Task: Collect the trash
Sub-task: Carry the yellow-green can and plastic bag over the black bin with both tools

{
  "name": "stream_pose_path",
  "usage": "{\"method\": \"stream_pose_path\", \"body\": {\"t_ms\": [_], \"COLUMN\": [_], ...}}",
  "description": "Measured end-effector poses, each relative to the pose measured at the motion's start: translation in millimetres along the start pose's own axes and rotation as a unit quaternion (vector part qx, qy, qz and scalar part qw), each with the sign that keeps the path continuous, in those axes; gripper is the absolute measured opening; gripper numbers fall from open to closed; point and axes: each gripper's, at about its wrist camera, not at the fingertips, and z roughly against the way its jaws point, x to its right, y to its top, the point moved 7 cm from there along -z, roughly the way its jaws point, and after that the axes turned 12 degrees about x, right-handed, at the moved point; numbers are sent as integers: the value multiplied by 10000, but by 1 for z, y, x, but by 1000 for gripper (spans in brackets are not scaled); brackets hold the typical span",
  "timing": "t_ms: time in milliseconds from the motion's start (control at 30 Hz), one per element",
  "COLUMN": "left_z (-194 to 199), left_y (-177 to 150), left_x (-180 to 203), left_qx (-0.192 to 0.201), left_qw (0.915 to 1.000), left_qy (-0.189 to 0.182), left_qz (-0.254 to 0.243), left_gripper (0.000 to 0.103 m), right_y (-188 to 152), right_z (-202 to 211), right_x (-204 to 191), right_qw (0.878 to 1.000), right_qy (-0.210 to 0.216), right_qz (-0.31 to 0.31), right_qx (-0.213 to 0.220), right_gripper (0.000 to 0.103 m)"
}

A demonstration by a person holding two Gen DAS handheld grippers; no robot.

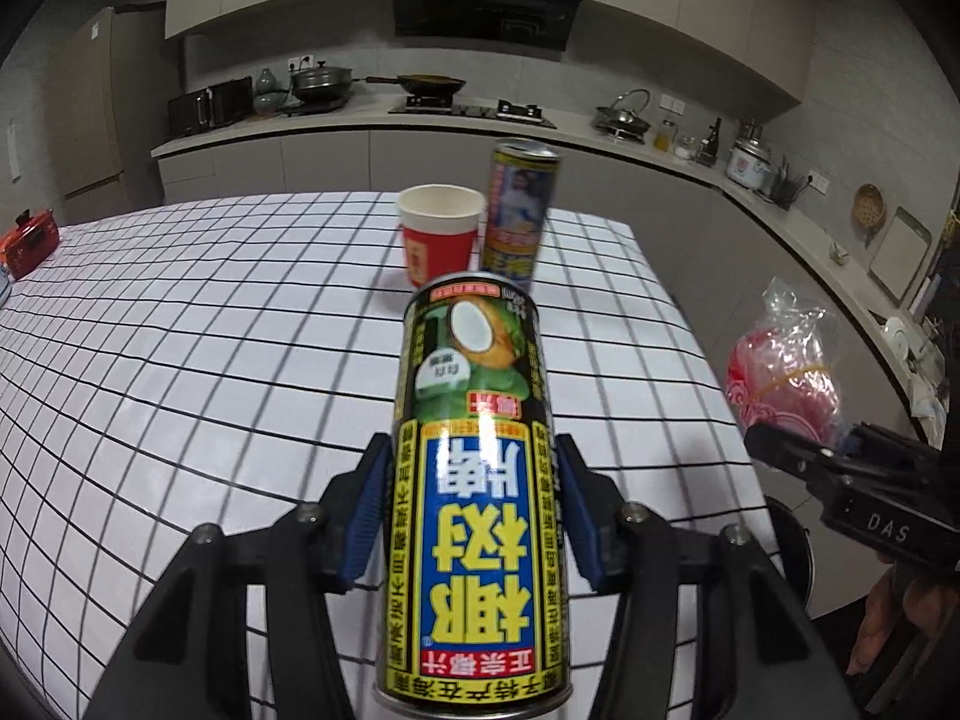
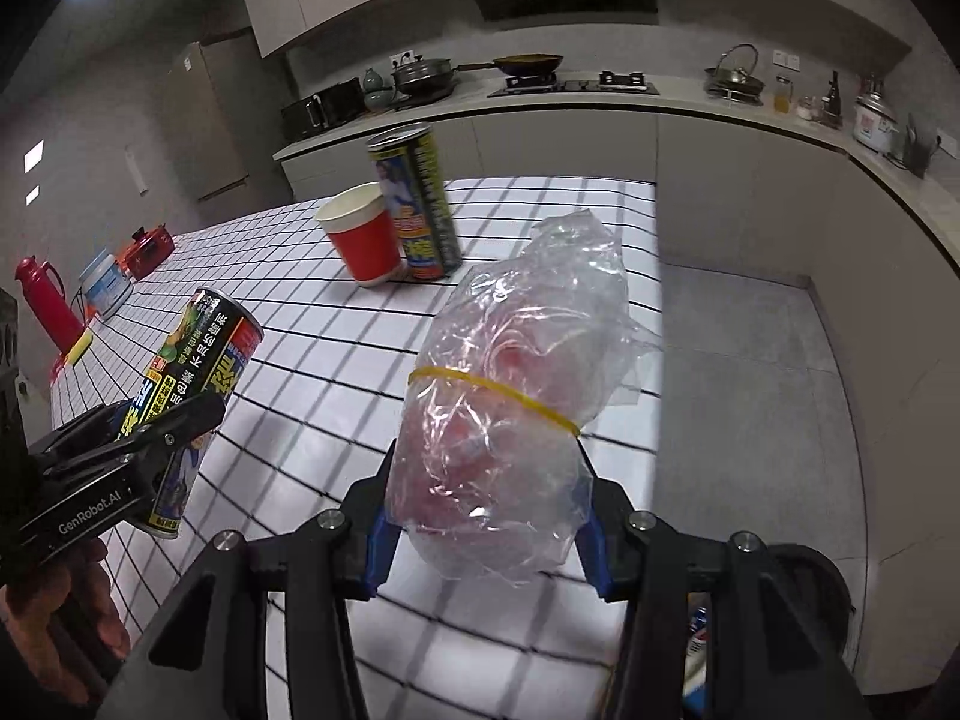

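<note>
My left gripper (image 1: 474, 510) is shut on a yellow, black and blue drink can (image 1: 474, 480), held above the checked table; the can also shows in the right wrist view (image 2: 192, 396). My right gripper (image 2: 489, 516) is shut on a clear plastic bag with red contents (image 2: 510, 396) bound by a yellow rubber band, near the table's right edge; the bag also shows in the left wrist view (image 1: 780, 366). On the far part of the table stand a red-and-white paper cup (image 1: 438, 234) (image 2: 360, 234) and a second tall can (image 1: 519, 210) (image 2: 420, 198), side by side.
The table has a white cloth with black grid lines (image 1: 210, 330). A dark bin (image 2: 804, 600) sits on the floor under my right gripper. A red flask (image 2: 45, 306), a tin and a red box (image 2: 150, 246) stand at the table's far left. Kitchen counters run behind and to the right.
</note>
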Motion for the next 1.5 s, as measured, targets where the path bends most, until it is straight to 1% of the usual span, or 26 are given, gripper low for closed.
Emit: {"method": "stream_pose_path", "body": {"t_ms": [500, 667, 867, 1000, 1167, 1367, 1500], "left_z": [27, 26, 23, 22, 13, 0, -14], "left_y": [-21, -29, -45, -58, -82, -108, -125], "left_x": [117, 156, 203, 234, 269, 296, 306], "left_qx": [50, 4, -108, -193, -437, -682, -845], "left_qw": [9979, 9959, 9923, 9895, 9860, 9839, 9831], "left_qy": [-560, -780, -1072, -1266, -1436, -1449, -1439], "left_qz": [-334, -456, -615, -666, -730, -794, -753], "left_gripper": [54, 54, 54, 54, 54, 54, 54], "right_y": [-33, -43, -67, -85, -111, -138, -157], "right_z": [88, 111, 133, 143, 148, 143, 127], "right_x": [100, 136, 183, 205, 234, 261, 274], "right_qw": [9986, 9971, 9951, 9945, 9941, 9933, 9927], "right_qy": [-438, -645, -910, -986, -1038, -1053, -989], "right_qz": [-265, -346, -385, -344, -232, -124, -65], "right_qx": [154, 184, 103, -3, -205, -455, -683], "right_gripper": [52, 52, 52, 52, 52, 52, 52]}}
